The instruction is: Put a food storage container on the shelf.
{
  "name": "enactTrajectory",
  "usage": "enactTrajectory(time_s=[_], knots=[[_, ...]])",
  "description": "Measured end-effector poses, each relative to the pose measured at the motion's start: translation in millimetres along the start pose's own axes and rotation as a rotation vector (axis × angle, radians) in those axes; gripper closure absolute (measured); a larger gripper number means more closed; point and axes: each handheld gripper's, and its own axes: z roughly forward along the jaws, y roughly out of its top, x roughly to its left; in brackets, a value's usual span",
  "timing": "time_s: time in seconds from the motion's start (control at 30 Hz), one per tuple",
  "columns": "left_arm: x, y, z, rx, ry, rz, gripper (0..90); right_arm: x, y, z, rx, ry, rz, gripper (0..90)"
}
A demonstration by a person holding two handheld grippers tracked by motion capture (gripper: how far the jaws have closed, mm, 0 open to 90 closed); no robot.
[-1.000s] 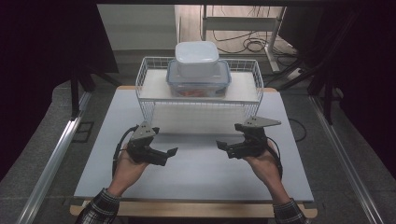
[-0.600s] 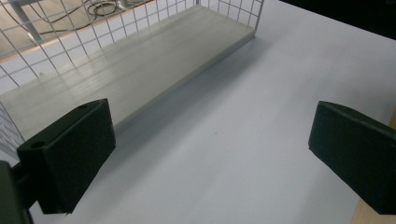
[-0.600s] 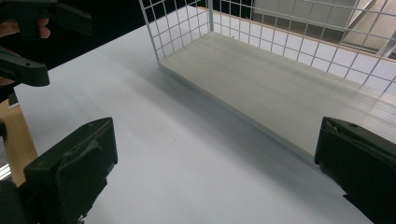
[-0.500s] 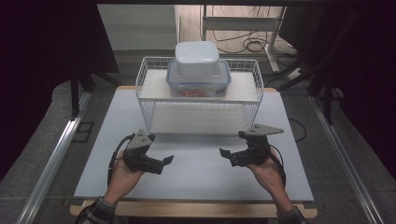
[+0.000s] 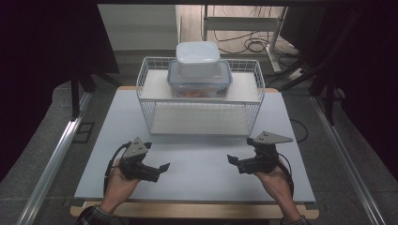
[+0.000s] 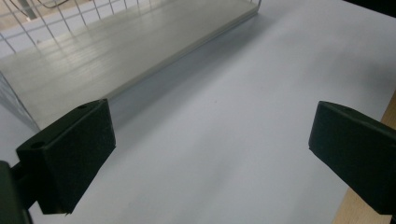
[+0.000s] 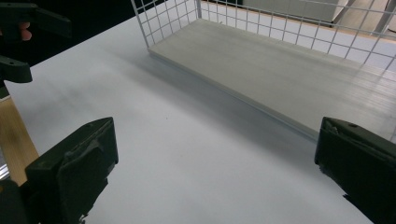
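A white wire rack [image 5: 201,101] stands at the back of the white table [image 5: 197,180]. On its top shelf sits a clear box with a blue-rimmed lid [image 5: 200,82], and a white lidded box [image 5: 197,58] is stacked on that. My left gripper [image 5: 158,170] is held low over the table's front left, open and holding nothing. At the front right, my right gripper [image 5: 235,164] is open and holds nothing too. In the left gripper view the left gripper [image 6: 210,154] has its jaws wide apart over bare table. The right gripper [image 7: 215,172] stands the same in its own view.
The rack's lower board [image 6: 116,51] [image 7: 289,70] is bare. A wooden table edge [image 5: 197,210] runs along the front. Cables [image 5: 248,44] and a desk frame lie on the floor behind the table. The left gripper [image 7: 18,42] appears at the top left of the right gripper view.
Both grippers have drawn back from the rack toward the table's front edge, staying open.
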Motion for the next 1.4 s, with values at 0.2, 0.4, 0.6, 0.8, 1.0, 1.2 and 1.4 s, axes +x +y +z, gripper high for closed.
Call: enactTrajectory(time_s=[0.2,0.4,0.6,0.8,1.0,1.2,1.4], knots=[[3.3,-15.4,-1.3,0.017,0.012,-0.028,0.3,-2.7,-10.1,-2.7,-0.001,-0.011,0.008,0.0],[4.7,-28.3,-1.4,0.036,0.022,-0.037,0.2,-6.5,-23.5,-2.1,0.015,-0.027,0.012,0.0],[6.0,-38.3,-2.0,0.054,0.027,-0.044,0.0,-9.1,-35.6,-3.0,0.024,-0.052,0.016,0.0],[7.3,-47.3,-1.9,0.068,0.036,-0.057,0.0,-11.3,-48.2,-3.5,0.046,-0.061,0.026,0.0],[7.9,-55.1,2.0,0.1,0.052,-0.049,0.0,-11.6,-58.8,-1.4,0.079,-0.066,0.021,0.0],[8.0,-62.0,10.5,0.156,0.062,-0.031,0.0,-13.9,-70.7,3.1,0.13,-0.069,0.026,0.0],[9.4,-67.5,18.3,0.213,0.057,-0.028,0.0,-18.4,-79.9,8.2,0.177,-0.076,0.037,0.0]])
